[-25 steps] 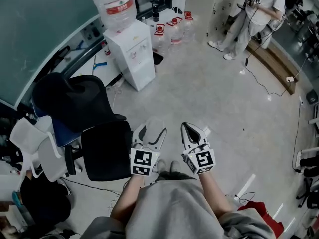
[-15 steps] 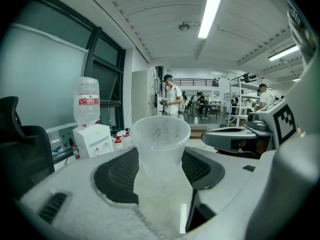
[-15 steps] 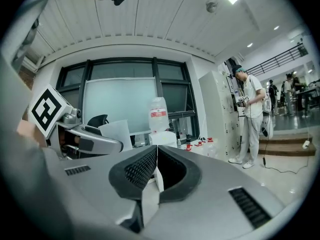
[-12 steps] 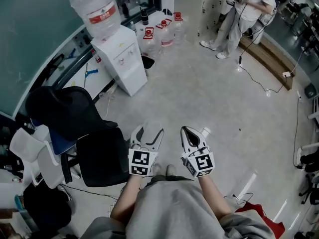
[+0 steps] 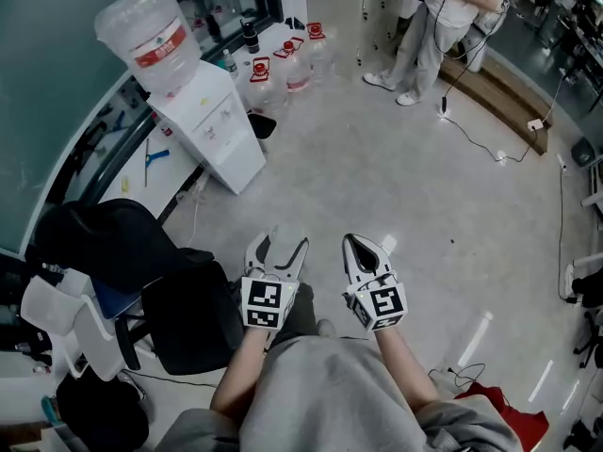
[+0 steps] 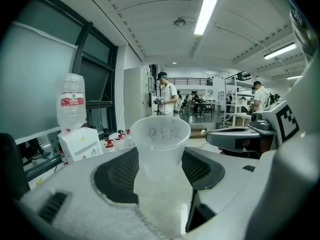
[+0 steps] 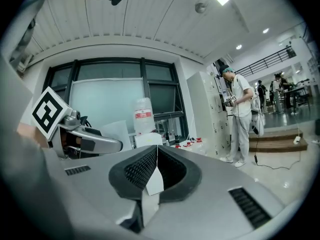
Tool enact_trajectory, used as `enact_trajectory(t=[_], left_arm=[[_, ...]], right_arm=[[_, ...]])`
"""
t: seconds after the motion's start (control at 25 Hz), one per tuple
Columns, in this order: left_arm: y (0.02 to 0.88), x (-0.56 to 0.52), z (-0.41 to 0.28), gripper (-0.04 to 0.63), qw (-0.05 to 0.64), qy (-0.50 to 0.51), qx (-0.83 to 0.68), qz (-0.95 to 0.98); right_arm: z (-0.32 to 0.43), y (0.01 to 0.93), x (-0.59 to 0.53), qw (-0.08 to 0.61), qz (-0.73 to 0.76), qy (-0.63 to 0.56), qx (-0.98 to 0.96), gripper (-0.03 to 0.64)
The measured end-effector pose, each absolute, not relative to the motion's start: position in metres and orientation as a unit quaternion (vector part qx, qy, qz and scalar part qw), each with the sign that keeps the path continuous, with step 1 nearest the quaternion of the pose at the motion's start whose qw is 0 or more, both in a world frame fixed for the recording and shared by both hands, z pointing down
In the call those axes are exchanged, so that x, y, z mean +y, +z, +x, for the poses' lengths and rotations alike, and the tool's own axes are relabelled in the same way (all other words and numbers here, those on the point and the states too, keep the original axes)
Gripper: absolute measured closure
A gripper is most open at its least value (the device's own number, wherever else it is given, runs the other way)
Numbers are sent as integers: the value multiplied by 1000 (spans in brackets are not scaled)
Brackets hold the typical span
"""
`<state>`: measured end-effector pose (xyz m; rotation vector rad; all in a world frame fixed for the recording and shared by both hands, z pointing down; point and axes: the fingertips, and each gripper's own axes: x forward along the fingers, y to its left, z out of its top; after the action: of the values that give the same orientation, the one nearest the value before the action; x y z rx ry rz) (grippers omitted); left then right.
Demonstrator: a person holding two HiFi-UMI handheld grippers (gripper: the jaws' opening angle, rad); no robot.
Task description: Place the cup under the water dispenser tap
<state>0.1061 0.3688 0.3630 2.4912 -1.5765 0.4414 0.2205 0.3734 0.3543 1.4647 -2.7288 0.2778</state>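
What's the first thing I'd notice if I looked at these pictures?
Probably the cloudy plastic cup, clamped in the left gripper right before its camera. Then the white water dispenser with a big bottle on top, across the floor at the head view's upper left. The right gripper, beside the left one, is shut and empty.

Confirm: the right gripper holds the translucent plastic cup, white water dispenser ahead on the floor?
No: the left gripper holds the translucent plastic cup, as the left gripper view shows; the right gripper is shut and empty. The white water dispenser does stand ahead.
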Motion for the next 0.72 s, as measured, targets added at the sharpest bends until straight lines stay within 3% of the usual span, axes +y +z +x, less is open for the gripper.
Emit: enact_trajectory(t=[0.72], left_arm=[[377, 165, 45, 321, 97, 156, -483, 856]], right_arm=[[159, 370, 169, 37, 509, 112, -853, 604]])
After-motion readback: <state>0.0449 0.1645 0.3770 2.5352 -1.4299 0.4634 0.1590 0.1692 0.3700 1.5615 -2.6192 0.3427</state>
